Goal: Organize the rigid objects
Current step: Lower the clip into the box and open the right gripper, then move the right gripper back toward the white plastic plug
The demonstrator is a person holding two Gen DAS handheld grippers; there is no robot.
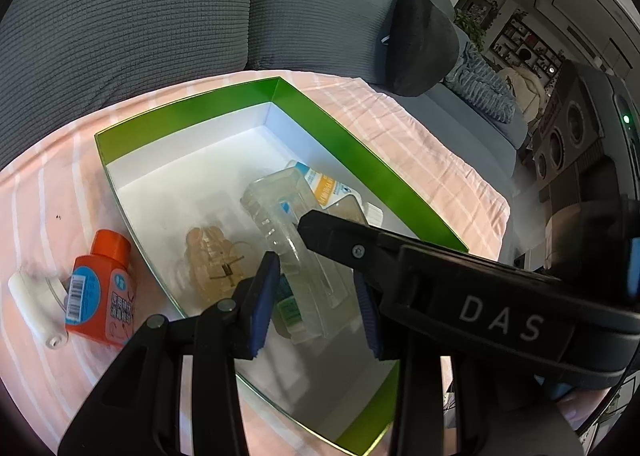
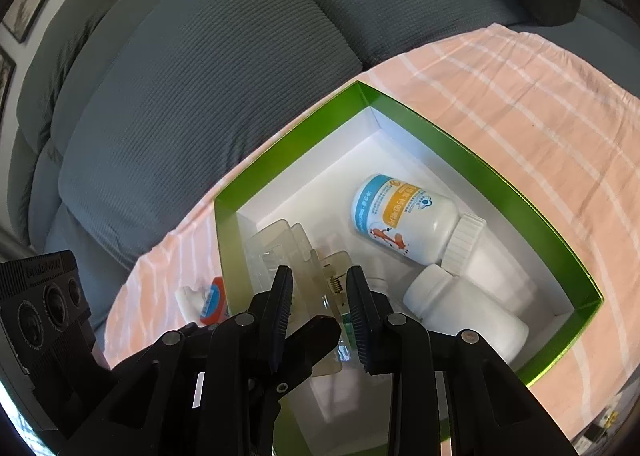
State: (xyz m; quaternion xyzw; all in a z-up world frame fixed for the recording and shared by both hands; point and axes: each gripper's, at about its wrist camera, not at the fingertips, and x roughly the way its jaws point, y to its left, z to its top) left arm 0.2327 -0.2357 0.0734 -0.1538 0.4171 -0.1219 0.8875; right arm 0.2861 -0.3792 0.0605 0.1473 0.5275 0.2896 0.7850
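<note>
A green-walled box (image 1: 352, 151) with a white floor sits on a pink striped cloth; it also shows in the right wrist view (image 2: 500, 179). Inside lie a clear hair claw clip (image 1: 280, 223), an amber clip (image 1: 212, 256), a labelled white bottle (image 2: 408, 215) and a plain white bottle (image 2: 464, 308). My left gripper (image 1: 316, 304) is open above the clear clip. My right gripper (image 2: 320, 316) is open over the clear clip (image 2: 280, 252) and reaches into the left wrist view. An orange bottle (image 1: 102, 288) and a white tube (image 1: 34, 304) lie on the cloth left of the box.
A grey sofa (image 1: 140, 15) backs the cloth-covered surface (image 1: 420, 151). A dark cushion (image 1: 420, 43) rests on it. The orange bottle shows in the right wrist view (image 2: 214, 304) beside the box's left wall.
</note>
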